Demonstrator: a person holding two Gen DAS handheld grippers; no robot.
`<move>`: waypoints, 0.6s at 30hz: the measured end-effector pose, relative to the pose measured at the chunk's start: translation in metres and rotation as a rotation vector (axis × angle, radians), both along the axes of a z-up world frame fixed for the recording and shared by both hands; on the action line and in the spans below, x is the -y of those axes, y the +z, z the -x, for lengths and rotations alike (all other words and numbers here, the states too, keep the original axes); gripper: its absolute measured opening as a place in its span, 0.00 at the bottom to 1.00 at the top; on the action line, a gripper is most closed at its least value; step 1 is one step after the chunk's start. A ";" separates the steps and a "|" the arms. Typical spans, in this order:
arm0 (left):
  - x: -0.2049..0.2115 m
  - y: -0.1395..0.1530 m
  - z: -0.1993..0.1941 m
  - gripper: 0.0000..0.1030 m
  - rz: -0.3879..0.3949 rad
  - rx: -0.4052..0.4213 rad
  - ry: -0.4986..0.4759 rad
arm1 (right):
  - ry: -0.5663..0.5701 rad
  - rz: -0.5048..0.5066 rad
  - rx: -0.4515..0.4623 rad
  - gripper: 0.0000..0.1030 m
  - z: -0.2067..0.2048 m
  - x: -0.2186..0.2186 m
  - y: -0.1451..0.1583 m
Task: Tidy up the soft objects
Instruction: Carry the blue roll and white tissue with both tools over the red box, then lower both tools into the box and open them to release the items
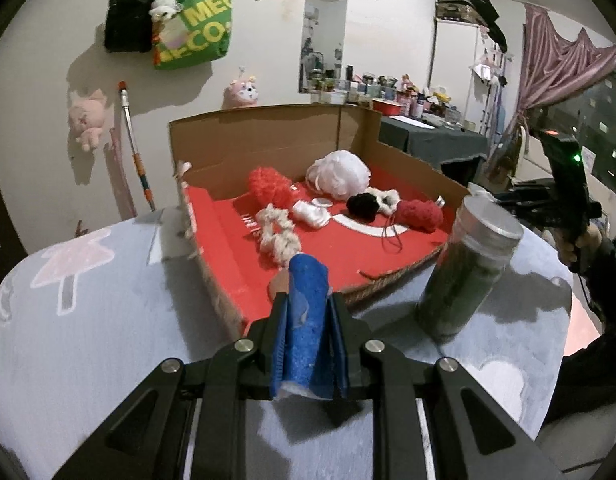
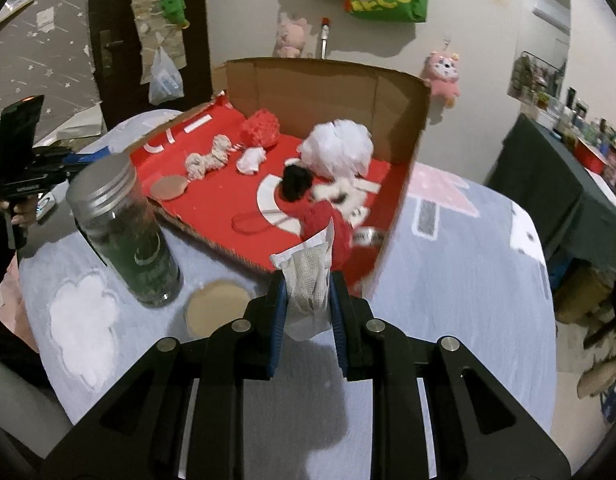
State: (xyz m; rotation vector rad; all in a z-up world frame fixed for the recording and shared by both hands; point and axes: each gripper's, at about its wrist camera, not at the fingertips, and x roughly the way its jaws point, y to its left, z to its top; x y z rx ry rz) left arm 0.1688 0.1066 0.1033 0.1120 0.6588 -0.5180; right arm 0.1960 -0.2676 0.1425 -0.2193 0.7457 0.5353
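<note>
The left gripper [image 1: 308,312] is closed on a blue sponge [image 1: 308,320] and the right gripper [image 2: 308,300] is closed on a white mesh pouch [image 2: 309,288], both just before the red-lined cardboard box [image 1: 268,136] with the other soft things.

Dim, cool indoor light from above casts soft shadows on the tabletop [image 1: 108,320]; fisheye bending and dark vignetting at edges; slight motion blur throughout.
</note>
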 end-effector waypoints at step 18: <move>0.100 -0.004 -0.110 0.21 -0.099 -0.291 -0.098 | 0.188 0.013 -0.294 0.19 -0.100 -0.092 -0.006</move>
